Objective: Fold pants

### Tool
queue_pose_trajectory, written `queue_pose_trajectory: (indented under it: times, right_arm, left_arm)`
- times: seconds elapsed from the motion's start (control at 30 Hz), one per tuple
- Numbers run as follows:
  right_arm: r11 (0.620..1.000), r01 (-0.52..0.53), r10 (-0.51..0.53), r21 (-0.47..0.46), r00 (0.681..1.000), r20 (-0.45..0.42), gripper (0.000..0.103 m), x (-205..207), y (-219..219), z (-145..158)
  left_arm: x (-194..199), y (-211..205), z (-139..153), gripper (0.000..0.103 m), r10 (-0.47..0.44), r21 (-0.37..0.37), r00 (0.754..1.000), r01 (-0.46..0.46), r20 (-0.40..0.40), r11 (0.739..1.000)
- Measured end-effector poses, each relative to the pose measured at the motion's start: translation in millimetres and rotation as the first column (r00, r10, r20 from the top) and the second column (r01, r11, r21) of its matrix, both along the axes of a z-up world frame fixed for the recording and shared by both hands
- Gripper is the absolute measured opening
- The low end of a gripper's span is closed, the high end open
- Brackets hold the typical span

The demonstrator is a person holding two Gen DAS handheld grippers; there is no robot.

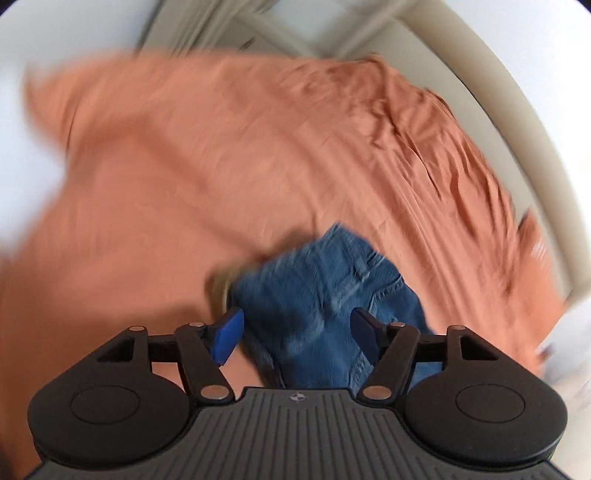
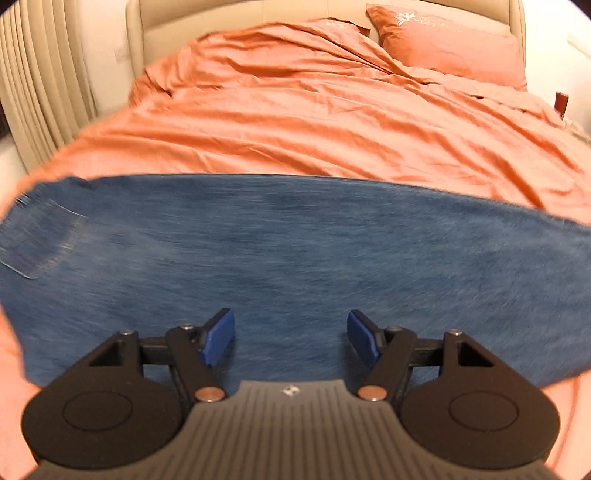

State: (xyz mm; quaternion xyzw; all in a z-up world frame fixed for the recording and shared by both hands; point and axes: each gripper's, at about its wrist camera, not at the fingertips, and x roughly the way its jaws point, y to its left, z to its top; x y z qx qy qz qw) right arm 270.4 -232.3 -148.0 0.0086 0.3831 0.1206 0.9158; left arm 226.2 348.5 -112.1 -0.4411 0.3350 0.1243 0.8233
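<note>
Blue denim pants (image 2: 295, 258) lie flat across the near part of an orange bedspread (image 2: 314, 122), with a back pocket (image 2: 40, 240) at the left end. My right gripper (image 2: 291, 339) hovers open over the middle of the denim, nothing between its blue pads. In the blurred left wrist view a bunched end of the pants (image 1: 317, 302) lies in front of my left gripper (image 1: 297, 339). Its jaws stand wide apart with denim showing between them, the pads clear of the cloth. A pale patch by the left edge of the denim is too blurred to identify.
The orange bedspread (image 1: 221, 166) covers the whole bed. An orange pillow (image 2: 450, 48) rests against a beige headboard (image 2: 258, 22) at the far end. Beige curtains (image 2: 40, 85) hang at the left. A small dark red object (image 2: 562, 100) stands at the far right.
</note>
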Motion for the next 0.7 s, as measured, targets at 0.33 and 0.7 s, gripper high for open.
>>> queue_pose_trajectory:
  times: [0.33,0.7]
  right_arm:
    - [0.998,0.018,-0.018,0.064,1.0,-0.006,0.06,-24.8,8.7,-14.4]
    - [0.996,0.083,-0.083,0.011,0.996,-0.009,0.053,-19.4,-18.5,-20.9]
  left_arm:
    - [19.0,5.3,-38.2,0.025,0.045,-0.062,0.998,-0.043,0.034,0.997]
    - [54.6,-31.7,-9.6,0.019,-0.059,0.4,0.988,0.113,-0.145,0.909]
